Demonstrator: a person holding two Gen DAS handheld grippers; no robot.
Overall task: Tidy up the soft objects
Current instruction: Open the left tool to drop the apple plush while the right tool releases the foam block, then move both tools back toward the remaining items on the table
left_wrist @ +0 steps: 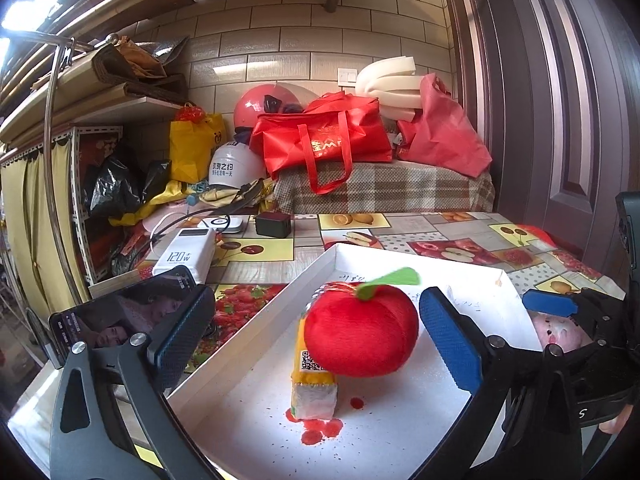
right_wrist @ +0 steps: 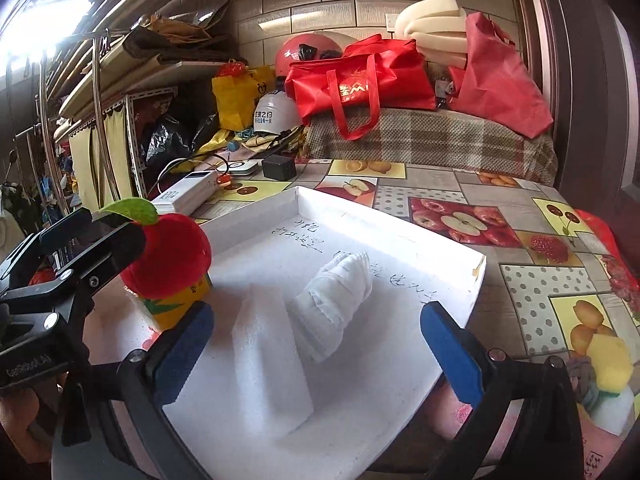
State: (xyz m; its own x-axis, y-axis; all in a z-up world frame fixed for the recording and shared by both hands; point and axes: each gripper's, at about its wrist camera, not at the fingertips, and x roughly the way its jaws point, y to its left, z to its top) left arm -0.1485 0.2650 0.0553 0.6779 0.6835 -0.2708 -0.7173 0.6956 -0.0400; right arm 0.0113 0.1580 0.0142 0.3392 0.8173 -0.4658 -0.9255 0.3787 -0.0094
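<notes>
The white tray (right_wrist: 476, 276) lies on the fruit-print tablecloth (right_wrist: 532, 292), its raised rim running along the far and right sides; bare tray floor fills most of the middle. In the left wrist view the left gripper (left_wrist: 316, 338) stands released, jaws wide apart, with the red plush apple (left_wrist: 362, 330) between them but touching neither pad. The apple rests on top of a yellow sponge block (left_wrist: 312, 380) that lies on the tray floor, red stains just in front of it at 6 o'clock. At 3 o'clock in that view a pink plush toy (left_wrist: 558, 330) shows partly behind the other tool. In the right wrist view the right gripper (right_wrist: 316, 354) is also released, jaws wide, above a white foam slab (right_wrist: 268, 364) and a white rolled cloth (right_wrist: 336, 304) that lean together near the tray's centre. The apple sits at 9 o'clock there, beside the left tool. Beyond the tray at 11 o'clock lie a white power bank (right_wrist: 192, 192) and a black charger (right_wrist: 279, 168). A yellow sponge (right_wrist: 610, 356) sits off the tray at 4 o'clock.
</notes>
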